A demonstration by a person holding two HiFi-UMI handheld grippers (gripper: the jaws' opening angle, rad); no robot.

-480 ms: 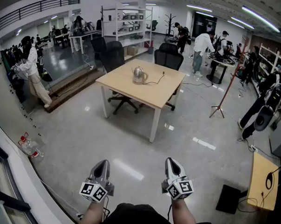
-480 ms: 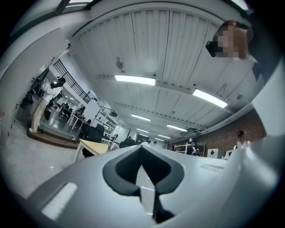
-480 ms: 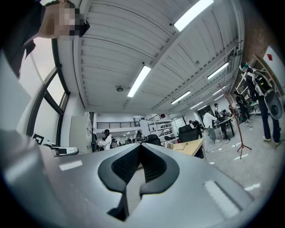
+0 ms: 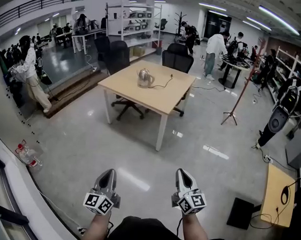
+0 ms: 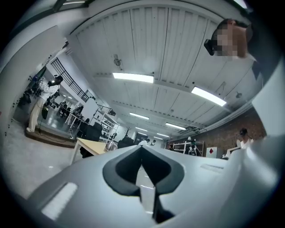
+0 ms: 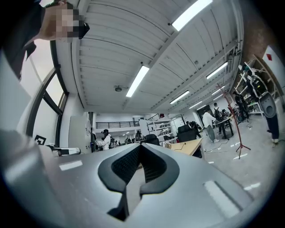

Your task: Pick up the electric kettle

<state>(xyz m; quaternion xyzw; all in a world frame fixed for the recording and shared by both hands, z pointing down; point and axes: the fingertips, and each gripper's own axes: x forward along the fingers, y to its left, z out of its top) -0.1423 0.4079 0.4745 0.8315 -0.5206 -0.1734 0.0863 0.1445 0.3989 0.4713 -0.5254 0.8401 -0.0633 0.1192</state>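
Electric kettle (image 4: pixel 144 78) is seen in the head view on the table (image 4: pixel 156 100), well apart from the left gripper (image 4: pixel 108 174) and right gripper (image 4: pixel 182 173); its trailing cord (image 4: pixel 165 82) could be snagged when lifted. In the left gripper view the jaws are pressed together, empty. In the right gripper view they are likewise shut, so the kettle could be knocked unless they are spread.

Got a silvery kettle (image 4: pixel 144 78), pale tan wood table (image 4: pixel 161 100), black chairs (image 4: pixel 118 56), glossy grey floor (image 4: pixel 80 139). Same grey on left gripper (image 4: pixel 108 174) and right gripper (image 4: pixel 182 173), plus black-and-white square markers (image 4: pixel 98 204).
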